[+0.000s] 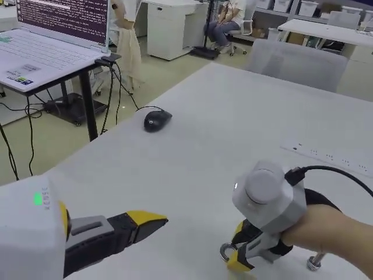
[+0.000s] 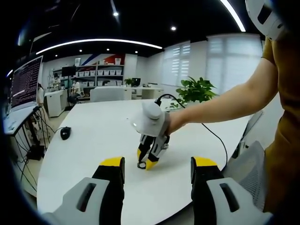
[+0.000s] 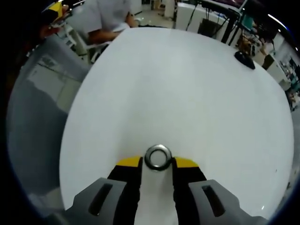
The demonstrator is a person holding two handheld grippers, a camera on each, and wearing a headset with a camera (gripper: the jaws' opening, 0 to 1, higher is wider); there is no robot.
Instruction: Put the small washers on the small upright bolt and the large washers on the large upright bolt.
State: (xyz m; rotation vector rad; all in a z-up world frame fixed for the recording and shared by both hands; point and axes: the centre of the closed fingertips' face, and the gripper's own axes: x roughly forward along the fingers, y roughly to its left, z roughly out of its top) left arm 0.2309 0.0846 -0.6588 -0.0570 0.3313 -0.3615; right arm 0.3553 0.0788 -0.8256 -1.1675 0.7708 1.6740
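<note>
Now: left gripper (image 1: 152, 221) hovers low over the table (image 1: 192, 151), jaws spread and empty, probably held aside to leave room. Right gripper (image 1: 236, 258) pinches a washer (image 1: 226, 252) by its rim, hole unobstructed for threading. A bolt (image 1: 315, 262) stands just right of it; which size, cannot tell.

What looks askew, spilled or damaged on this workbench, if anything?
Nothing stands out. The washer sits flat between the jaws of the right gripper; the left gripper hangs open over the table. The bolt is partly hidden, tilt unclear.
</note>
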